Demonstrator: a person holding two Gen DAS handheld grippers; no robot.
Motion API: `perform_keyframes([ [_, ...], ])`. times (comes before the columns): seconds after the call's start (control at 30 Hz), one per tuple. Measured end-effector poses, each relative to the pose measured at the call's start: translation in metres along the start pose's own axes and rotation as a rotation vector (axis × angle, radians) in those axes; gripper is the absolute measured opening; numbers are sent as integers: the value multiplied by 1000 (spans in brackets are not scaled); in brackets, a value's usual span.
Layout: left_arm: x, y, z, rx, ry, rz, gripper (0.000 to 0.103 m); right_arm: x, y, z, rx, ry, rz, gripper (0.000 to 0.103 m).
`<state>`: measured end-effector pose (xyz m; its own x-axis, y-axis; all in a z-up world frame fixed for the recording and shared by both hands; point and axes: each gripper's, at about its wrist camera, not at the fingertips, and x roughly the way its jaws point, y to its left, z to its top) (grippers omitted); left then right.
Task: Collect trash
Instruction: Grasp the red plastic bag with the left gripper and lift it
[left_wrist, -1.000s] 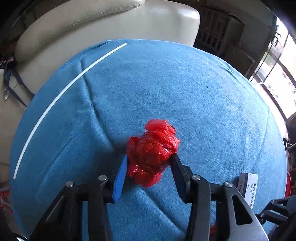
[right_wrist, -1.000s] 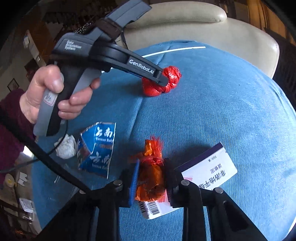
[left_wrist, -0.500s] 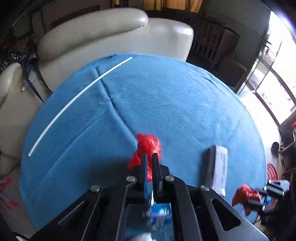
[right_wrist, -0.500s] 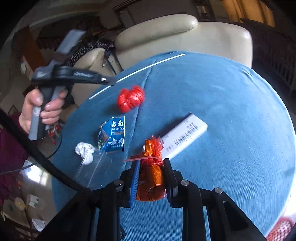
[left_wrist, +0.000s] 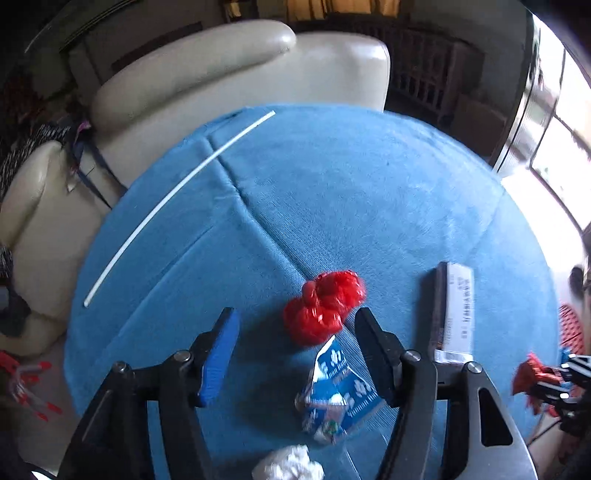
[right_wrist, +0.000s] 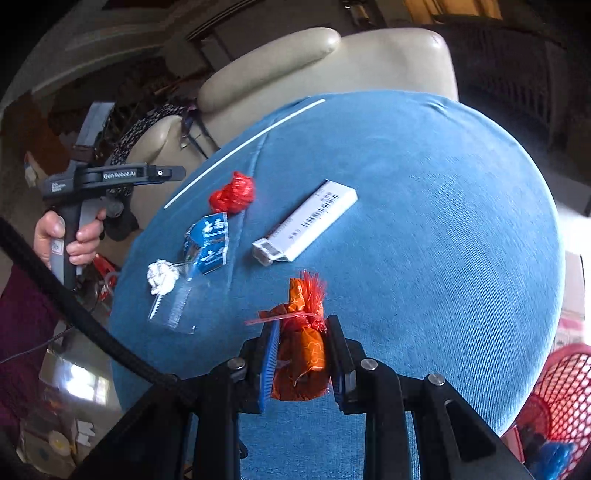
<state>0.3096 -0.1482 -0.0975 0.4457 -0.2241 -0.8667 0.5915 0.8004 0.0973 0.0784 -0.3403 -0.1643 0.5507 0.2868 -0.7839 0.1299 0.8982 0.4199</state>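
Right wrist view: right gripper (right_wrist: 301, 356) pinches the orange wrapper (right_wrist: 301, 354) above the blue table (right_wrist: 424, 221); left gripper (left_wrist: 295, 332), jaws just spread empty, must next close on the red bag (left_wrist: 323, 304).

Cream armchair (left_wrist: 229, 74), bright window (left_wrist: 561, 147), perhaps dark shelving (left_wrist: 436, 74)
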Motion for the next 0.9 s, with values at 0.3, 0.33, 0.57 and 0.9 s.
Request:
perform_keyframes([
  [0.3, 80, -17, 15, -12, 142, 3, 66, 14, -20, 0, 43, 21, -23, 30],
  [0.33, 83, -17, 14, -16, 146, 4, 62, 15, -22, 0, 46, 29, -22, 30],
  [0.57, 78, -10, 14, -53, 110, 14, 45, 20, -26, -1, 80, 31, 0, 65],
  [0.9, -15, -6, 1, -61, -46, -55, 45, 31, -4, -3, -82, 50, -168, 34],
])
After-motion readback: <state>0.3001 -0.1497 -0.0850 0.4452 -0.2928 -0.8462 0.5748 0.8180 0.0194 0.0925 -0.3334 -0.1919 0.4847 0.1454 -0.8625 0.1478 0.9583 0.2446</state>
